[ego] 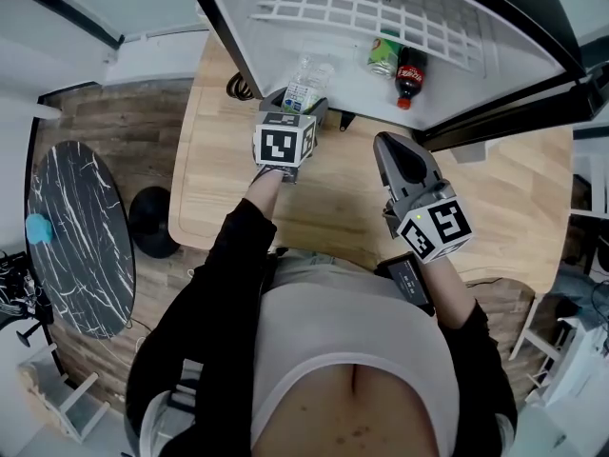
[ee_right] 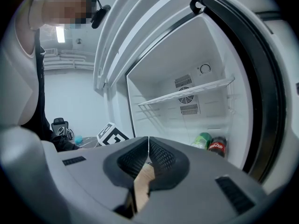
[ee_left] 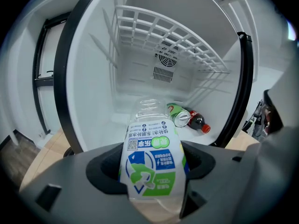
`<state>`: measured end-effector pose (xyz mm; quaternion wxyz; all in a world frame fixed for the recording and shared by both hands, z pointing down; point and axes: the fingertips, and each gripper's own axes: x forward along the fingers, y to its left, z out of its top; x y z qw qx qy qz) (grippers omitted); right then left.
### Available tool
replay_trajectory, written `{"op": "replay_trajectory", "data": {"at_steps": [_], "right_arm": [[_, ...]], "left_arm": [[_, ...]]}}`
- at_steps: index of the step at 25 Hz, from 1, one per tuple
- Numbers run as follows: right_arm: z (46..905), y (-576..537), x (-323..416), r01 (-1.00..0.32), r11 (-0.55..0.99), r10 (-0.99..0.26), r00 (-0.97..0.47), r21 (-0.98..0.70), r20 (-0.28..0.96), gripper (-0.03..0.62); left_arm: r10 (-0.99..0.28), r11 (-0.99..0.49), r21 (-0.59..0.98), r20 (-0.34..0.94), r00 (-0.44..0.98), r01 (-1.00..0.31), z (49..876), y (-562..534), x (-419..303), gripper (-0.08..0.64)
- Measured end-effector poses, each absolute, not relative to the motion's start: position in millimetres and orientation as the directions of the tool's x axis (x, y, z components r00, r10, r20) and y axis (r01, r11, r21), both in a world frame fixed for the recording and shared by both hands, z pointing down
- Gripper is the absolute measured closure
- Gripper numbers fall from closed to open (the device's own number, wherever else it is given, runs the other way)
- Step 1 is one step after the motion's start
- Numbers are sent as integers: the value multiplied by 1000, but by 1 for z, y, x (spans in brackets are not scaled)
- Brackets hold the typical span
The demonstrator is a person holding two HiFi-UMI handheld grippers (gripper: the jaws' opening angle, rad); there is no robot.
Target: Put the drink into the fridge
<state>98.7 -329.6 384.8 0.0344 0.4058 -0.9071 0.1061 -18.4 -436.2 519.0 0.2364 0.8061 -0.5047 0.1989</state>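
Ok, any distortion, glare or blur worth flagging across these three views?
Head view: evenly lit, sharp, mild bending at the edges. Left gripper view: heavy fisheye with dark corners, the white fridge interior nearly washed out, the water bottle label crisp. Right gripper view: same fisheye, mosaic patch top left.

The head view looks steeply down from above the person onto the wooden table (ego: 333,188) and the open fridge (ego: 457,84) at the frame's top. The left gripper view sits close at the fridge mouth, facing straight in. The right gripper view faces in from farther back, tilted upward — all 3 views share the cola bottle (ego: 410,72) and green can (ego: 384,53) on the fridge floor.
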Motion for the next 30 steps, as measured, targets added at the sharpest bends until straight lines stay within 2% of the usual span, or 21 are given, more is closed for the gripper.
{"op": "replay_trajectory", "data": {"at_steps": [12, 30], "right_arm": [[388, -334, 98, -742, 649, -727, -670, -168, 154, 565], [387, -336, 81, -723, 671, -706, -691, -167, 155, 565]], "left_arm": [[-709, -324, 165, 610, 355, -931, 543, -453, -21, 239], [-708, -375, 26, 637, 305, -926, 531, -470, -15, 239]]}}
